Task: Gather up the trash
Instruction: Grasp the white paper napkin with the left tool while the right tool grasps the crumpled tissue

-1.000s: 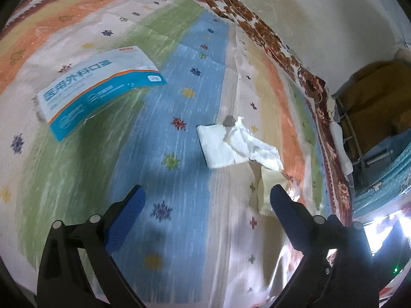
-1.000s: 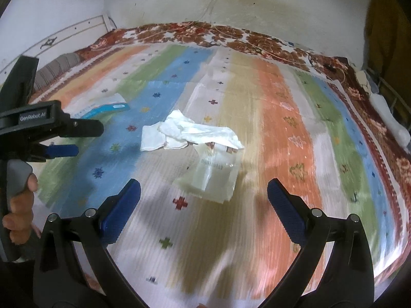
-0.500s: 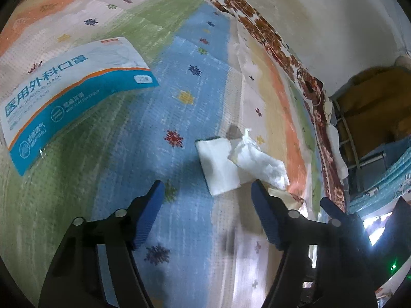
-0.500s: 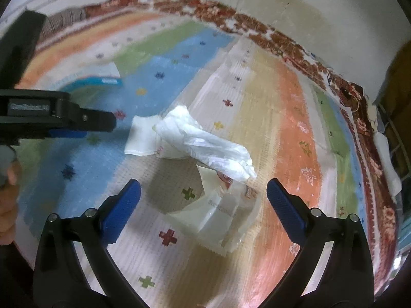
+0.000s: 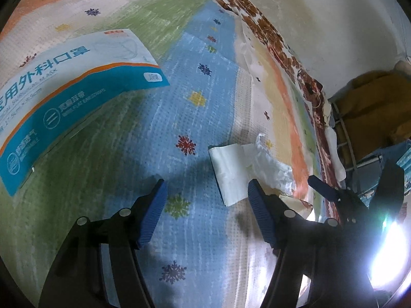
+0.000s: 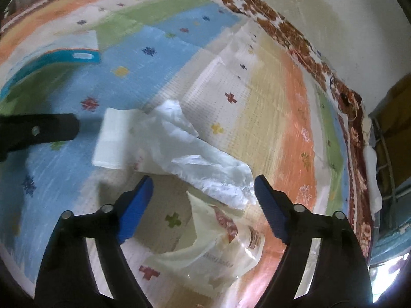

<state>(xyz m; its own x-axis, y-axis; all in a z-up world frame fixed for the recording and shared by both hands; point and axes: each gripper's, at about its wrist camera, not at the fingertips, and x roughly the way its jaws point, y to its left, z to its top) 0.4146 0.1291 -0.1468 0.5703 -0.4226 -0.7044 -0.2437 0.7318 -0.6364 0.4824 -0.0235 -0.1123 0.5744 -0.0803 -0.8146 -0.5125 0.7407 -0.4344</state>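
Observation:
A folded white tissue lies on the striped mat, with a crumpled white plastic bag lapping over its right side. My left gripper is open, low over the mat, its right finger beside the tissue's near edge. In the right wrist view the tissue, the crumpled bag and a clear printed wrapper lie together. My right gripper is open just above the crumpled bag and the wrapper. A blue and white mask packet lies to the left.
The striped mat covers the whole surface, with a red floral border along a pale wall. The left gripper's arm enters the right wrist view from the left. A metal rack stands at the far right.
Both grippers have moved down and closer to the trash pile. The left gripper's jaws have narrowed somewhat and now sit next to the tissue.

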